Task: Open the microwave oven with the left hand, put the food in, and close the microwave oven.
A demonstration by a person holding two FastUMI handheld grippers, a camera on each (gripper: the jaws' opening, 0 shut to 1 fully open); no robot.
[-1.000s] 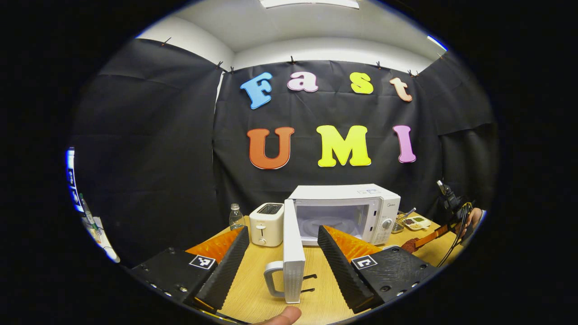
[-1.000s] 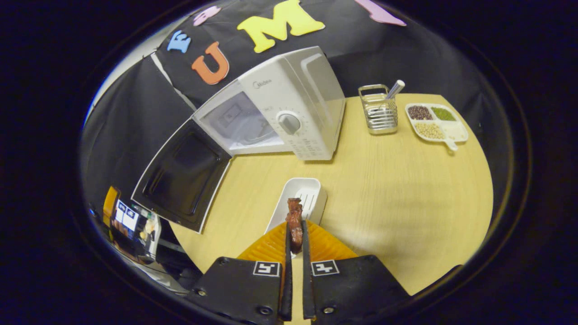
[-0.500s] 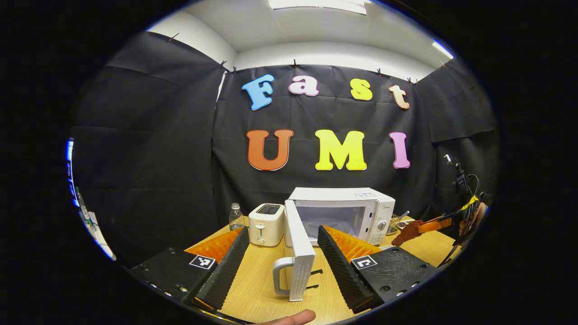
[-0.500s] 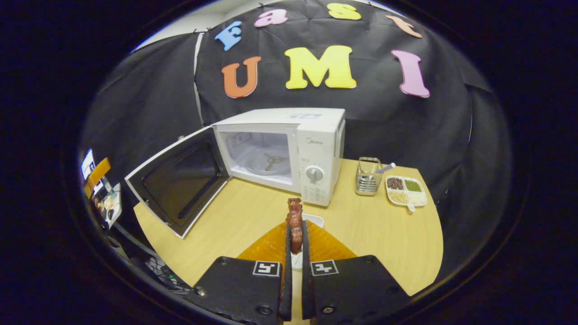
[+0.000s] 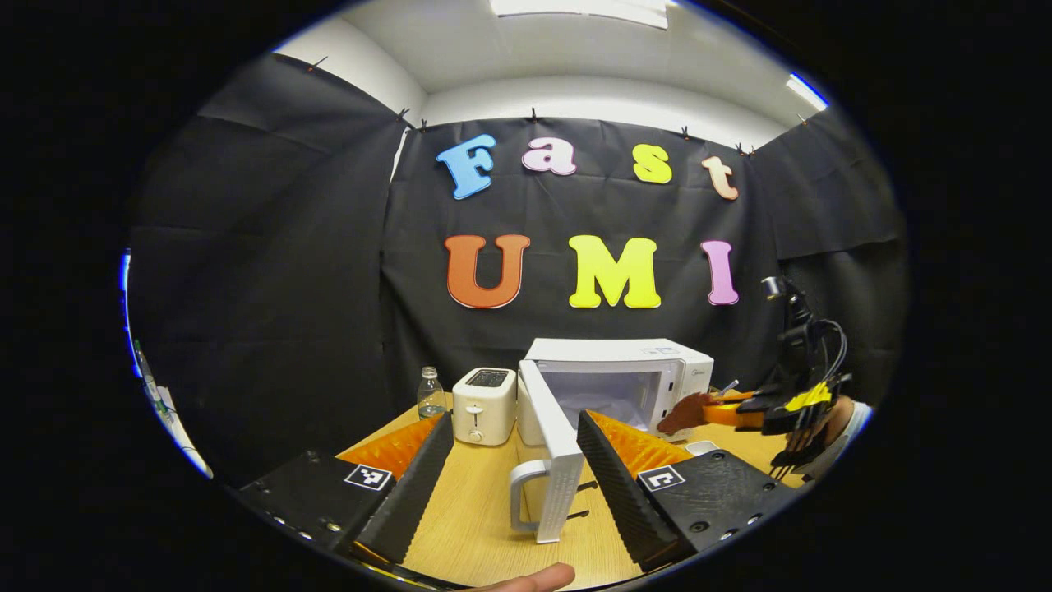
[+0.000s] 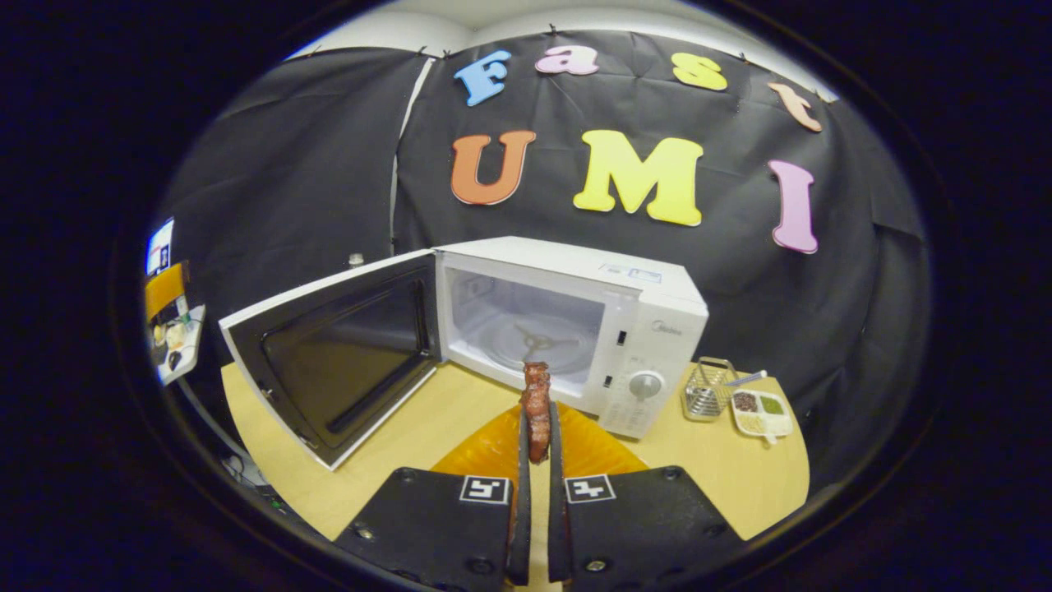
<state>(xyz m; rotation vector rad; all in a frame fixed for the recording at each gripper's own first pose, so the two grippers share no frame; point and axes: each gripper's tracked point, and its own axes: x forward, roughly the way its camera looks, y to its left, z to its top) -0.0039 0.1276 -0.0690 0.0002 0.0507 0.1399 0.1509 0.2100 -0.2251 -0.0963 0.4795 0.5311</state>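
Because the microwave (image 6: 567, 329) door (image 6: 337, 353) stands swung wide to the left, its cavity with the turntable lies bare for loading. The right gripper (image 6: 536, 448) has its jaws pinching the brown piece of food (image 6: 536, 395) upright, just before the opening, apparently ready to carry it inside. The left gripper (image 5: 505, 460), jaws spread and holding nothing, hangs near the door's handle (image 5: 526, 493), likely placed to push it shut afterward.

The microwave (image 6: 575, 321) is seen with its door (image 6: 337, 353) swung wide to the left, so the cavity mouth is left unblocked from the near side. Inside, only the bare turntable (image 6: 534, 339) is seen. Bare tabletop (image 6: 411, 427) lies between the door and the cavity. To the far right, passage is narrowed by a wire rack (image 6: 705, 388) and a divided dish (image 6: 761, 411).
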